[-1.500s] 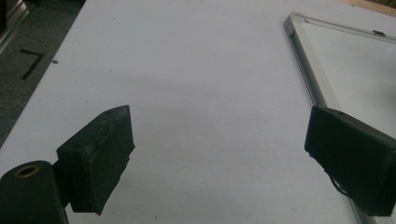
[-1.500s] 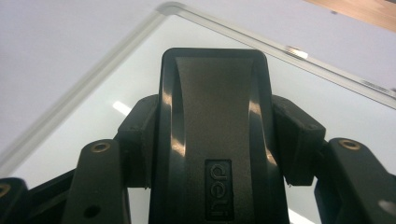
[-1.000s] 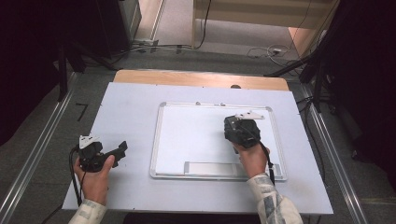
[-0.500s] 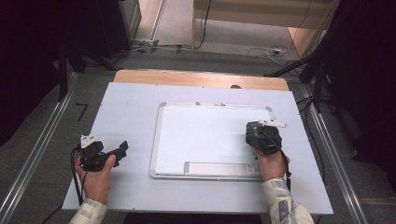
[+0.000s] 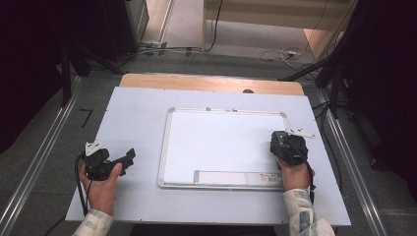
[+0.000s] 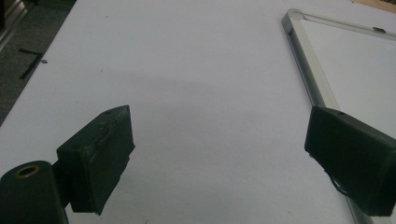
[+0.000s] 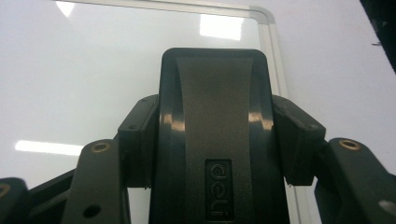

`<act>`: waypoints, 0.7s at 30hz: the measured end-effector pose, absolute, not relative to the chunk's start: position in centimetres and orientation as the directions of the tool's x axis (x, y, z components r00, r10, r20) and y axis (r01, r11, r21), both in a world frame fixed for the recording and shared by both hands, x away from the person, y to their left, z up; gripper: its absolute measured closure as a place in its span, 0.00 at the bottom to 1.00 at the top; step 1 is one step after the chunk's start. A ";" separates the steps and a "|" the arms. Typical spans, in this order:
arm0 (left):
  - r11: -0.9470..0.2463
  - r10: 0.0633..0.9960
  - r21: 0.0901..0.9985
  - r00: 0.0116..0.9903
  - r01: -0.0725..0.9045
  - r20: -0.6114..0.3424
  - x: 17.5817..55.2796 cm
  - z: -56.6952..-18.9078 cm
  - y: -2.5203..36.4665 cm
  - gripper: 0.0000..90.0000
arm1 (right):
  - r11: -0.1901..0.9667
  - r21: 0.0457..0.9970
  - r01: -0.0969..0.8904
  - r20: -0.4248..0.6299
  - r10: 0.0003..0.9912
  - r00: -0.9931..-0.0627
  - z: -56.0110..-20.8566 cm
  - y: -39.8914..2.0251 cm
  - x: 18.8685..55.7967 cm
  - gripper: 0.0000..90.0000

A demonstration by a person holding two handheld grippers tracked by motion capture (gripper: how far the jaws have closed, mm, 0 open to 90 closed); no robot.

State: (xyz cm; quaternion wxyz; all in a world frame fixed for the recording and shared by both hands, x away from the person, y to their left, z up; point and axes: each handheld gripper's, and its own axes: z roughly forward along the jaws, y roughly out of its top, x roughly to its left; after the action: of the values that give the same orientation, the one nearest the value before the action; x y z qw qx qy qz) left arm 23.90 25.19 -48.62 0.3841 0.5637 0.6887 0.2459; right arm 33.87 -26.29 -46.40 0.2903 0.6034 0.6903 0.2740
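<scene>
A white whiteboard (image 5: pixel 221 142) with a silver frame lies flat on the pale table (image 5: pixel 137 113). My right gripper (image 5: pixel 284 143) sits over the board's right edge. In the right gripper view the gripper (image 7: pixel 215 135) is shut on a black board eraser (image 7: pixel 215 93) marked "deli", with the whiteboard (image 7: pixel 93 70) below it. My left gripper (image 5: pixel 129 156) rests on the table left of the board. Its jaws stand open with nothing between them (image 6: pixel 224 140), and the board's frame (image 6: pixel 303 51) is at the right of that view.
A wooden strip (image 5: pixel 211 82) runs along the table's far edge. Metal rails flank the table on the left (image 5: pixel 44 152) and right (image 5: pixel 344 157). Cables (image 5: pixel 275 51) lie on the floor beyond. A pale label strip (image 5: pixel 231 177) runs along the board's near edge.
My right gripper has slid with the eraser from the board's right-middle area to its right edge. The left gripper has stayed put.
</scene>
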 end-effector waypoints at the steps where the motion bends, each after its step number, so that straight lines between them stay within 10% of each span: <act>1: 0.244 0.965 0.771 -0.070 0.588 -0.252 23.9 -48.6 25.2 0.09 | 0.122 0.726 0.677 -0.070 0.992 -0.103 -46.5 -26.4 33.9 0.42; 21: 0.249 0.964 0.771 -0.072 0.586 -0.256 23.9 -48.6 25.2 0.09 | 0.124 0.698 0.705 -0.066 0.992 -0.108 -48.1 -26.5 34.7 0.37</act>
State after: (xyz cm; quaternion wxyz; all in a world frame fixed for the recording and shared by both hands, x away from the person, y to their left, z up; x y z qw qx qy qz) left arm 23.88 25.24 -48.63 0.3856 0.5618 0.6896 0.2453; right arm 34.68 -26.50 -48.13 0.2750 0.6085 0.6973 0.2607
